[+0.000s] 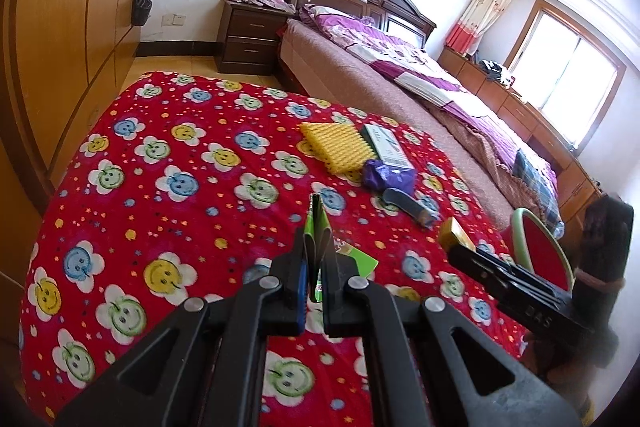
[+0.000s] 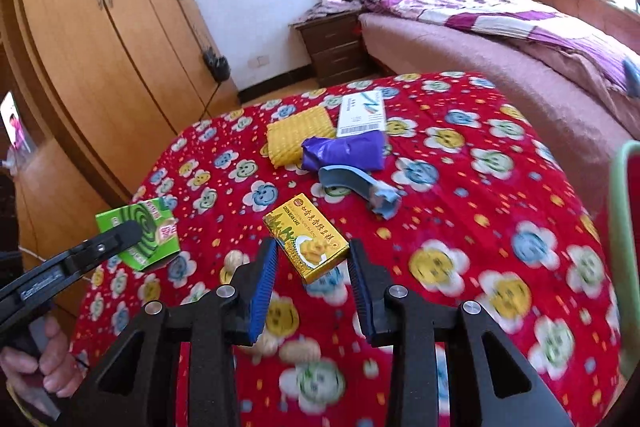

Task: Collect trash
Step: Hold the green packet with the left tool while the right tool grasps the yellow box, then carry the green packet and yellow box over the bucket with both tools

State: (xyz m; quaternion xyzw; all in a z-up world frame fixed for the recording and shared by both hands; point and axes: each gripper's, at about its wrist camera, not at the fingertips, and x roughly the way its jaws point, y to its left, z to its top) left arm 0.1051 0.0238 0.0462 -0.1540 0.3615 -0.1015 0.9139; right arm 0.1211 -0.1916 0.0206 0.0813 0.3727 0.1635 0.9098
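My left gripper (image 1: 316,247) is shut on a flat green mosquito-coil box (image 1: 318,223), seen edge-on and held above the red smiley-flower blanket (image 1: 160,155). In the right wrist view the same gripper (image 2: 128,233) holds this green box (image 2: 148,227) at the left, with a hand on its handle. My right gripper (image 2: 312,255) is shut on a yellow green bean cake box (image 2: 306,239), lifted off the blanket. In the left wrist view that gripper (image 1: 460,247) and the yellow box (image 1: 454,233) show at the right.
Farther back on the blanket lie a yellow foam mesh (image 2: 298,135), a white carton (image 2: 360,115), a crumpled purple bag (image 2: 344,151) and a blue-grey tool (image 2: 360,187). A red chair with a green rim (image 1: 540,251) stands right of the table. A bed (image 1: 400,87) and wardrobe (image 1: 60,27) lie beyond.
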